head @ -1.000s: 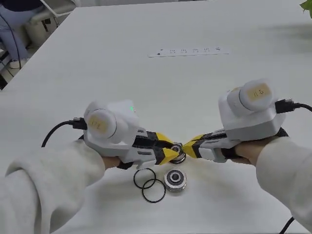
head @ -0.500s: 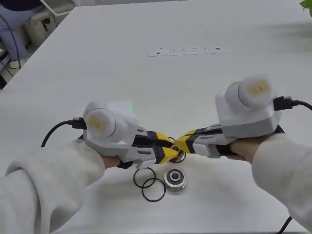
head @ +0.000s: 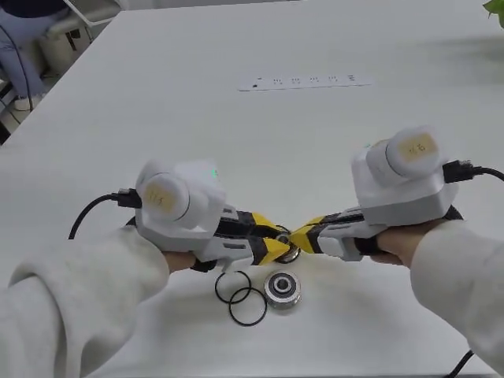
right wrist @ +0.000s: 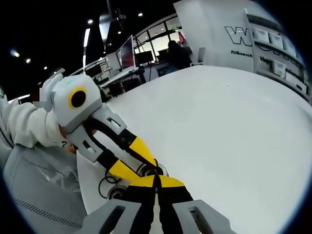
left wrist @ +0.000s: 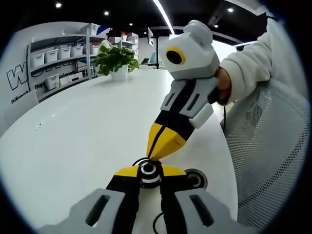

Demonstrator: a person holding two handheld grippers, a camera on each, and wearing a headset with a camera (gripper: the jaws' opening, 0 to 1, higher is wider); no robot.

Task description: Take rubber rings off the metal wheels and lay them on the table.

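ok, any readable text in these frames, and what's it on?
"W": big wall logo, right gripper view; smaller line beneath blurred.
"W": wall lettering, left gripper view; rest blurred.
Sticker on left gripper: unreadable.
Label on right gripper: unreadable.
Table strip: marks too small.

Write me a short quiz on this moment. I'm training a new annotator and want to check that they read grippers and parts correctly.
1. True or false: the left gripper is shut on a metal wheel.
2. How many loose rubber rings lie on the table?
3. The second wheel is: A) on a chair; B) on the table beside the rings; C) stacked on the held wheel.
Key: 1 true; 2 two; 3 B.
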